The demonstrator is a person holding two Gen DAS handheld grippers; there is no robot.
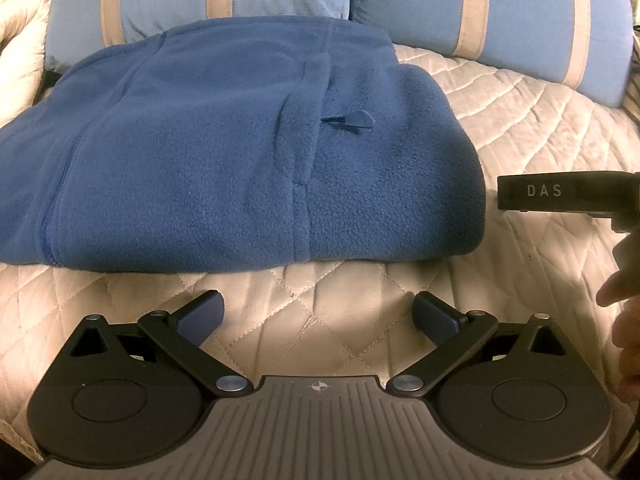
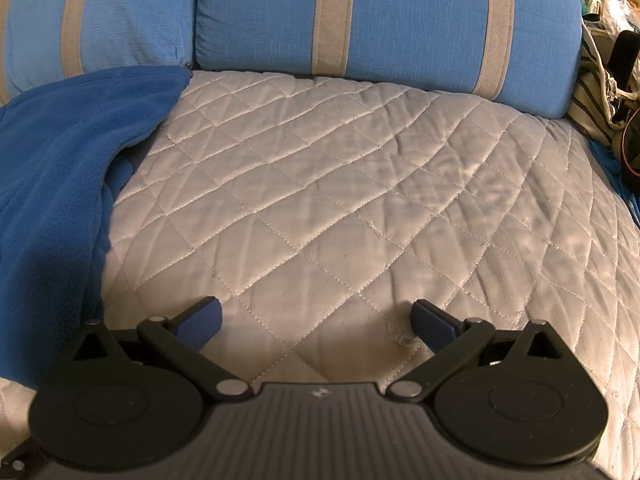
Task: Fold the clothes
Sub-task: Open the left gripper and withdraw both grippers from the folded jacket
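A blue fleece jacket (image 1: 224, 152) lies folded into a thick rectangle on the quilted beige cover (image 1: 320, 320), its zipper pull (image 1: 356, 119) showing on top. My left gripper (image 1: 318, 312) hovers just in front of the jacket's near edge, open, with nothing between its fingers. In the right wrist view the jacket (image 2: 60, 168) fills the left side. My right gripper (image 2: 316, 318) stands open over bare quilt (image 2: 340, 200), to the right of the jacket. The right gripper's black body marked "DAS" (image 1: 560, 194) shows at the right edge of the left wrist view.
Blue pillows with beige stripes (image 2: 360, 20) line the back of the bed. A striped bag and clutter (image 2: 604, 72) sit at the far right edge. A person's hand (image 1: 624, 320) is at the right edge of the left wrist view.
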